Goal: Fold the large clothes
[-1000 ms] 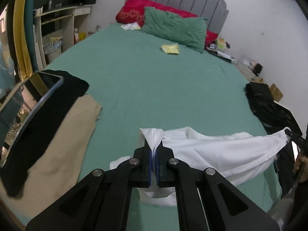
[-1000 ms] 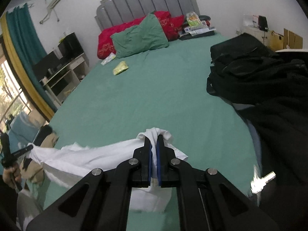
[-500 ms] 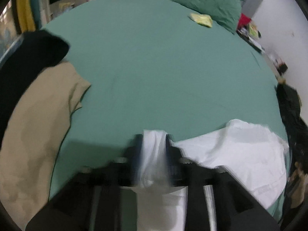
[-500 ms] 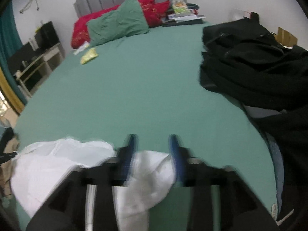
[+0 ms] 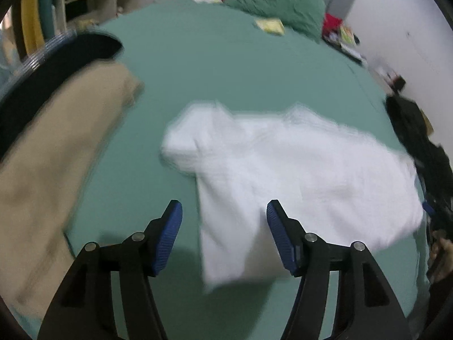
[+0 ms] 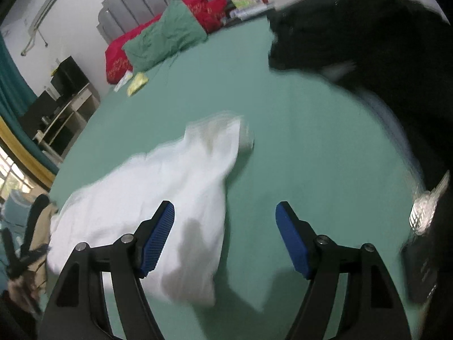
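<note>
A white garment (image 5: 283,167) lies spread on the green bed sheet (image 5: 226,65), blurred by motion. It also shows in the right wrist view (image 6: 158,198). My left gripper (image 5: 225,215) is open and empty, just above the garment's near left edge. My right gripper (image 6: 225,212) is open and empty, above the garment's near right edge. The blue pads (image 6: 157,236) hold nothing.
Tan clothing (image 5: 56,153) with a black piece (image 5: 45,73) lies at the bed's left. A pile of black clothes (image 6: 382,51) lies at the right. Green (image 5: 274,2) and red pillows (image 6: 119,53) and a yellow packet (image 5: 270,25) lie at the headboard.
Both grippers were shut on the white garment and held it up. They have opened and let go, and the garment now lies spread on the sheet ahead of them.
</note>
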